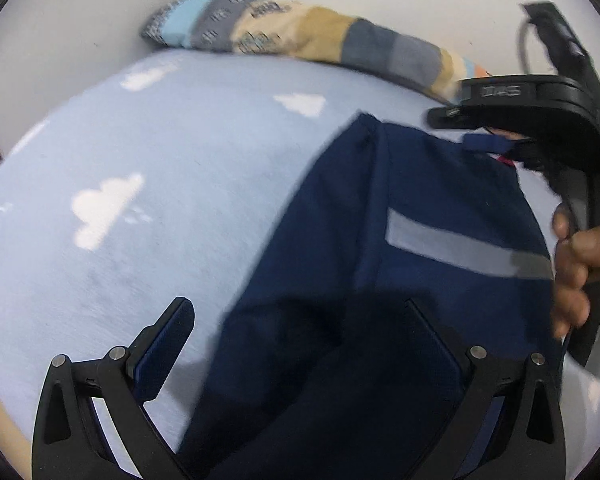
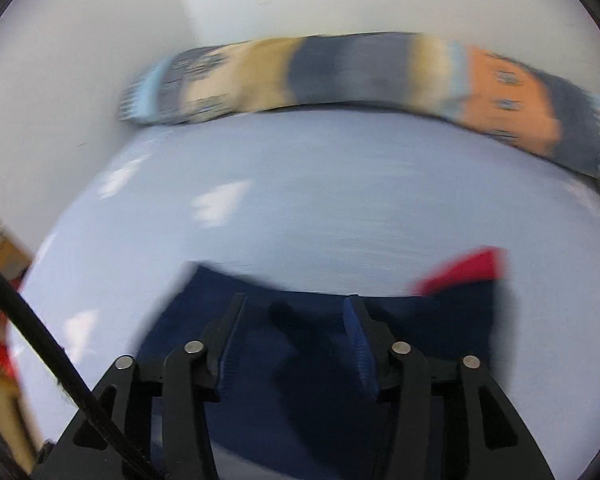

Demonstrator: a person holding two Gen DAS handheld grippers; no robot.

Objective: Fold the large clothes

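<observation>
Garment (image 1: 400, 240) under left claw (image 1: 300, 344), spread wide

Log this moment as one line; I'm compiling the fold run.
left tool: open over navy garment | right tool: open above it | garment on light blue sheet | patterned blanket behind

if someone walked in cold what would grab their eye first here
The navy garment with its grey reflective stripe, spread on the pale blue cloud-print bedsheet beneath both open grippers. Next, the patchwork blanket rolled along the white wall at the far edge.
</observation>
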